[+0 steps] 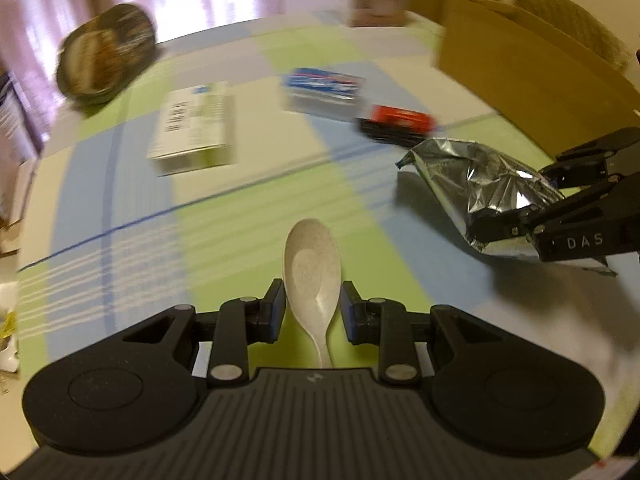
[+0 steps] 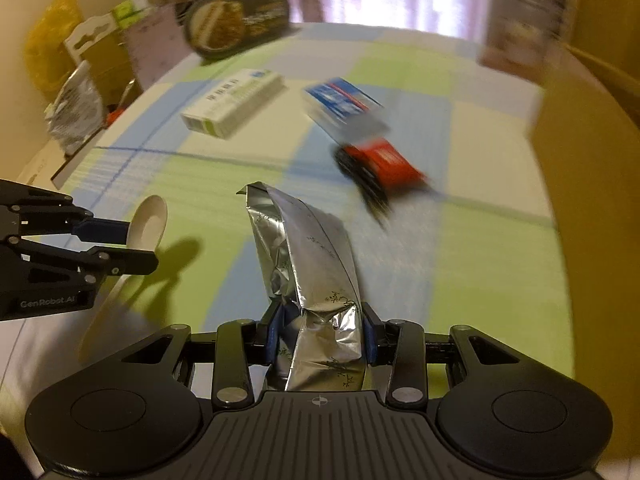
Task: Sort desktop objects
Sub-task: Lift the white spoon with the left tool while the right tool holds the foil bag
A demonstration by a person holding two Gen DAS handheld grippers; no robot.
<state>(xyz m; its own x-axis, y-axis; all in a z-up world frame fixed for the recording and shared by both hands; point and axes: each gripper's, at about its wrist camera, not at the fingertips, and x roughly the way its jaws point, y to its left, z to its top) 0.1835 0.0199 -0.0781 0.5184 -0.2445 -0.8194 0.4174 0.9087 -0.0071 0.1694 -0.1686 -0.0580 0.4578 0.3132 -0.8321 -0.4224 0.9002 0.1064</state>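
In the left wrist view my left gripper [image 1: 312, 296] is shut on a white speckled spoon [image 1: 312, 268], bowl pointing forward, held above the checked tablecloth [image 1: 240, 208]. At the right edge of the same view my right gripper [image 1: 516, 200] is shut on a crumpled silver foil bag [image 1: 472, 176]. The right wrist view shows that foil bag [image 2: 304, 248] sticking forward out of the right gripper [image 2: 322, 320]. The left gripper [image 2: 136, 246] with the spoon [image 2: 148, 220] is at its left, casting a shadow on the cloth.
On the cloth farther off lie a white-and-green box [image 1: 192, 128], a blue-and-white box [image 1: 320, 88] and a red-and-black packet [image 1: 396, 124]. A dark oval tin [image 1: 104, 52] stands at the back left. An open cardboard box [image 1: 520, 60] stands at the right, with clutter [image 2: 76, 96] at the table's left edge.
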